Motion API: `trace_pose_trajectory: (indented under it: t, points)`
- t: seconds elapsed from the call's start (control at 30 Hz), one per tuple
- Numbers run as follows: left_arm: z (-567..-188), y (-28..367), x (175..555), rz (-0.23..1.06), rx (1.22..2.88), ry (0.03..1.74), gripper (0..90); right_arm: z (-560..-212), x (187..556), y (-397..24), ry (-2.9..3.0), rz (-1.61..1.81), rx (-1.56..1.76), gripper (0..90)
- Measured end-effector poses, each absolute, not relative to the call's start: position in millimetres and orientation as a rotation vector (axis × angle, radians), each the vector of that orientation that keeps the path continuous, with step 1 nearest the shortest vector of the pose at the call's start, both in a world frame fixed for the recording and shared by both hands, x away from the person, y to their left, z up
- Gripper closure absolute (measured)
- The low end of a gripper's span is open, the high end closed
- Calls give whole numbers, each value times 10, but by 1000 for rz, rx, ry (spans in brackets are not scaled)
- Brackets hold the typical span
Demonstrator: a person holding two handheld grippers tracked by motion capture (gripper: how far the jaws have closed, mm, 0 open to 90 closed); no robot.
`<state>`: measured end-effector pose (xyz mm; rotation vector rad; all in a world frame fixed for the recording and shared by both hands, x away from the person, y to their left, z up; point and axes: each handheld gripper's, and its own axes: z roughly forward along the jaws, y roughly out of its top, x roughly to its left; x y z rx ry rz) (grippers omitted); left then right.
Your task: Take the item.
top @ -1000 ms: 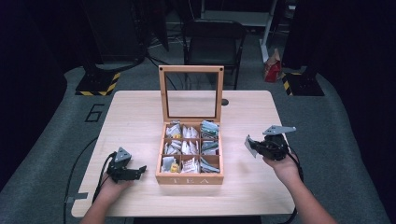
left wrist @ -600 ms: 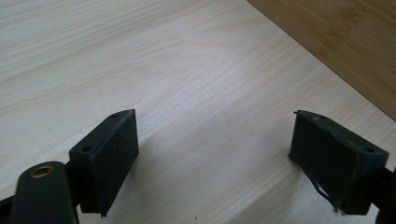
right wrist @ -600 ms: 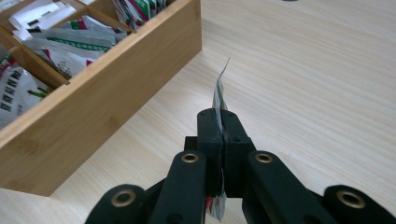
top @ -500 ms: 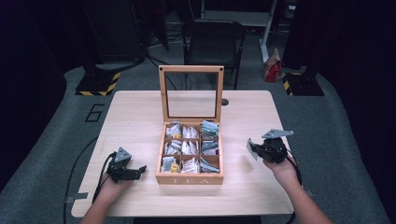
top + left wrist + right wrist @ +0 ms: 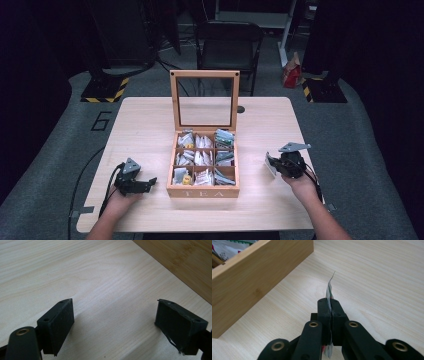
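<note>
A wooden tea box [image 5: 202,191] marked TEA stands mid-table with its glass lid [image 5: 204,100] upright. Its compartments hold several tea packets [image 5: 200,158]. To the right of the box, my right gripper [image 5: 275,165] is shut on a thin white tea packet [image 5: 269,165], just above the table. In the right gripper view the packet [image 5: 329,288] sticks out edge-on between the closed jaws [image 5: 329,303], with the box wall [image 5: 249,282] to the left. My left gripper [image 5: 148,183] rests open on the table left of the box. Nothing lies between its pads [image 5: 58,326].
The light wood table [image 5: 145,125] has bare room on both sides of the box. The box's side wall [image 5: 187,262] lies just beyond the left gripper. A black folding chair [image 5: 227,45] stands behind the table. A cable [image 5: 85,175] trails off the left edge.
My right gripper has moved slightly down and toward the near edge with the packet still in it. The left gripper has stayed put.
</note>
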<state>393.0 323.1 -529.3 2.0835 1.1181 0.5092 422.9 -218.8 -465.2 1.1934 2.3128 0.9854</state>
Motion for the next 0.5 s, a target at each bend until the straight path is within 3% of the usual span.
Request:
trace_pose_trajectory:
  t: [0.5]
  points:
    - [-5292, 3231, 3929, 508, 2085, 1118, 150, -4793, 4174, -2109, 2312, 998, 1205, 874]
